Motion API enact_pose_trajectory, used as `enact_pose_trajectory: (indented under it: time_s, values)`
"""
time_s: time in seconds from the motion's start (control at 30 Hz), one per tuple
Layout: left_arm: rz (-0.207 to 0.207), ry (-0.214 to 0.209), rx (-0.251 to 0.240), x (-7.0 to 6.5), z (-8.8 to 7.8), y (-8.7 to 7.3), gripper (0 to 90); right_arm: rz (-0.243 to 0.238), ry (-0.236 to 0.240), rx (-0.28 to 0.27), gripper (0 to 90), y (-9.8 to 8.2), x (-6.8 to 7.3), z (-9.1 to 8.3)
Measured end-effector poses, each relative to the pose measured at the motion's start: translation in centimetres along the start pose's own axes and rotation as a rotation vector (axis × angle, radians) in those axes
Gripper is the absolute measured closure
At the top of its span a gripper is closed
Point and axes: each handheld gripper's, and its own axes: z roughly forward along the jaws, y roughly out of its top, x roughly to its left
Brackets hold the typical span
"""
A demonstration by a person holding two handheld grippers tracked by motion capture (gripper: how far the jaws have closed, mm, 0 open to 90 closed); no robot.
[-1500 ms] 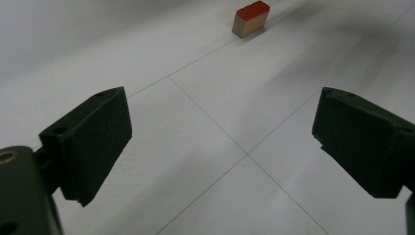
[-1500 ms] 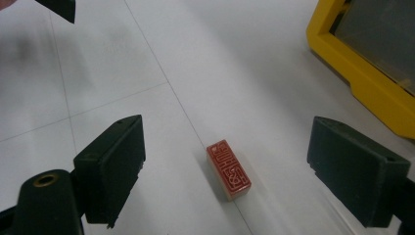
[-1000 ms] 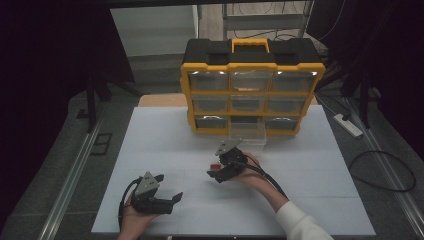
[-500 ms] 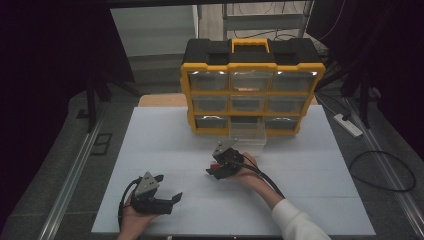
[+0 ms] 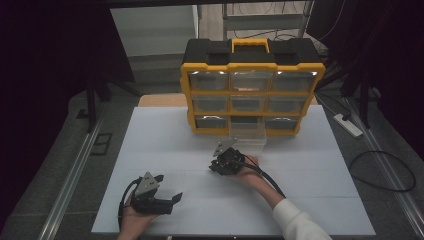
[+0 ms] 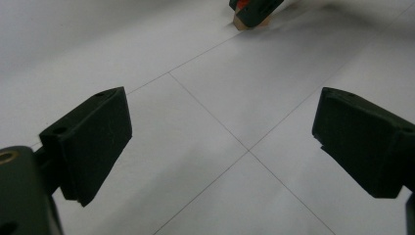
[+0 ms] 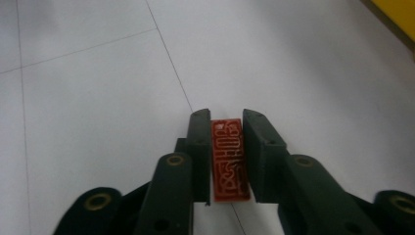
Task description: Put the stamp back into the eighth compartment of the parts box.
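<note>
A small red stamp block with a carved face sits between the jaws of my right gripper, whose pads press on both its sides. Those jaws have just been closing on it. In the high view the right gripper is at the middle of the white table sheet, in front of the organizer. The left gripper view shows the stamp's pale end touching the sheet under those far jaws. My left gripper rests near the front left, open with nothing between its fingers.
A yellow and black drawer organizer stands at the back of the white table sheet. One clear drawer in its bottom row is pulled out toward the right gripper. A power strip lies off the table's right side.
The right gripper has shifted slightly away from the person, toward the organizer, and its jaws have drawn together. The left hand and gripper have stayed in place.
</note>
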Motion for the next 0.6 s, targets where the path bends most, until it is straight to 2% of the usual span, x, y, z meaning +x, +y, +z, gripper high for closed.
enact_pose_trajectory:
  time_s: [0.2, 0.3, 0.6]
  values:
    - [0.001, 0.001, -0.002, 0.0, 0.0, 0.0, 7.7, -0.005, -0.009, -0.026, 75.5, 0.3, -0.1, -0.8]
    - [0.001, 0.000, -0.001, 0.0, 0.0, 0.0, 7.7, -0.001, -0.020, -0.062, 75.6, 0.6, 0.0, -1.9]
    - [-0.001, 0.003, -0.001, 0.0, 0.0, 0.0, 7.7, -0.021, -0.028, -0.117, 75.5, 1.3, 0.5, -3.7]
